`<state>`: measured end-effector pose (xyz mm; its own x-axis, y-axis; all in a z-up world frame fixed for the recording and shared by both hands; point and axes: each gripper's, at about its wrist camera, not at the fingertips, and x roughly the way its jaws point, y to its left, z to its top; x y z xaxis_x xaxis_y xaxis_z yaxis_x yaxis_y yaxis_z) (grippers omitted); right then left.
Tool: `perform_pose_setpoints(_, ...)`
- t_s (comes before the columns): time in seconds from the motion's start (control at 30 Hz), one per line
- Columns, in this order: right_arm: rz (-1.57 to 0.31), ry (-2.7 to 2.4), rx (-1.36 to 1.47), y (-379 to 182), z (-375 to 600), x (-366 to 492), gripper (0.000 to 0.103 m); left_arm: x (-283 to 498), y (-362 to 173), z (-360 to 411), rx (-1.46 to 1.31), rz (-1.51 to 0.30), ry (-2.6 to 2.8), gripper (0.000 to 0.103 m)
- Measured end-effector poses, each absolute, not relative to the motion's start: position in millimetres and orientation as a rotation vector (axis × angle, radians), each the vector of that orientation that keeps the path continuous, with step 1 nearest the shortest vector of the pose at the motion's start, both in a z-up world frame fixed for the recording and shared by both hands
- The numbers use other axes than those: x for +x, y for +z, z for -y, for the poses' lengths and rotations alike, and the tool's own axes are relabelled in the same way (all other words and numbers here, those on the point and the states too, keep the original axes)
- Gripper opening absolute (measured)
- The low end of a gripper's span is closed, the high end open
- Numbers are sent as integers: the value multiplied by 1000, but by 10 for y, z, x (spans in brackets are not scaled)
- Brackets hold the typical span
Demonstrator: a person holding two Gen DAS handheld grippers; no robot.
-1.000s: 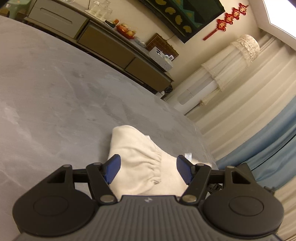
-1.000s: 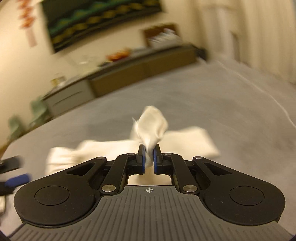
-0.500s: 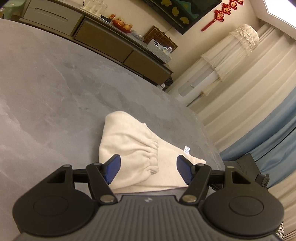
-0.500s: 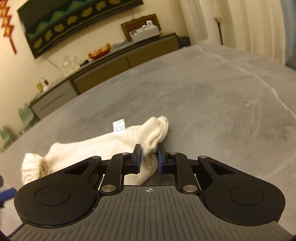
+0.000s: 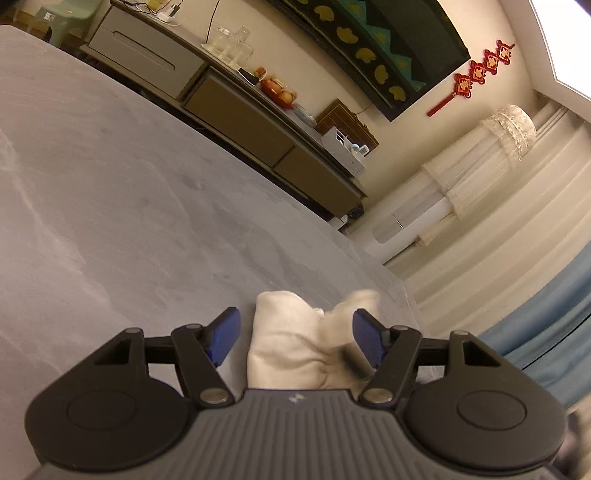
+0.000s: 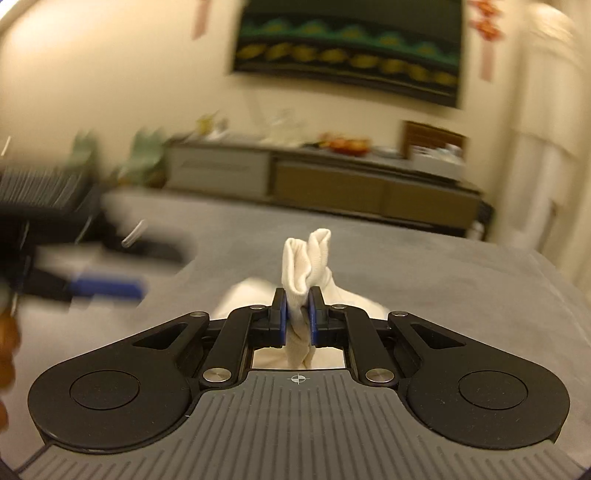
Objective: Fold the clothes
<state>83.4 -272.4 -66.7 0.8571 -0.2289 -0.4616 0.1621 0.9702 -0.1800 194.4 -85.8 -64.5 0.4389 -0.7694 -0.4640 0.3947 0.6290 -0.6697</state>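
A cream-white garment (image 5: pixel 291 343) lies bunched on the grey table (image 5: pixel 129 206). My left gripper (image 5: pixel 295 338) is open, its blue pads on either side of the bunched cloth without pinching it. My right gripper (image 6: pixel 297 314) is shut on a fold of the same garment (image 6: pixel 306 262); the cloth sticks up above the pads and the rest trails down to the table behind. The left gripper shows blurred at the left of the right wrist view (image 6: pixel 85 286).
A long low sideboard (image 5: pixel 236 114) with bowls, glasses and boxes runs along the wall beyond the table (image 6: pixel 443 273). Pale and blue curtains (image 5: pixel 517 288) hang at the right, past the table's edge. A green stool (image 5: pixel 70 9) stands at the far left.
My right gripper has lifted its pinched fold off the table and swung left toward the left gripper. The garment now looks shorter and more bunched between the left pads.
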Motion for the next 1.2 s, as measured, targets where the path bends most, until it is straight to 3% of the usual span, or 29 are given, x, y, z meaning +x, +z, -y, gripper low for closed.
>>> perform_pose_setpoints(0.03,-544,-196,-201,-790,2598,906,18,1943,-640,848,-507,-832,-764,67)
perform_pose_setpoints(0.07,-570,-178,-235,-860,2508,931,36,1943,-635,838,-502,-830,-764,67)
perform_pose_setpoints(0.13,-545,-138,-221,-823,2484,799,55,1916,-604,860,-486,-819,-779,67)
perform_pose_setpoints(0.2,-517,-92,-145,-670,2587,581,53,1873,-562,925,-464,-804,-803,67)
perform_pose_setpoints(0.33,-486,-163,-40,-499,2957,409,18,1775,-512,1163,-385,-780,-814,67)
perform_pose_setpoints(0.57,-693,-79,114,-864,3354,732,12,1501,-477,1578,-107,-747,-726,67)
perform_pose_setpoints(0.63,-686,-67,131,-766,3416,610,14,1385,-466,1681,-12,-722,-706,67)
perform_pose_setpoints(0.7,-658,-72,165,-650,3512,424,22,1229,-462,1766,65,-709,-708,67)
perform_pose_setpoints(0.77,-653,-91,178,-566,3623,232,38,1039,-468,1800,111,-716,-730,68)
perform_pose_setpoints(0.87,-681,-92,214,-522,3819,-23,45,736,-498,1875,190,-713,-761,69)
perform_pose_setpoints(1.2,-732,-77,391,-646,4292,-218,51,568,-561,1995,220,-720,-743,69)
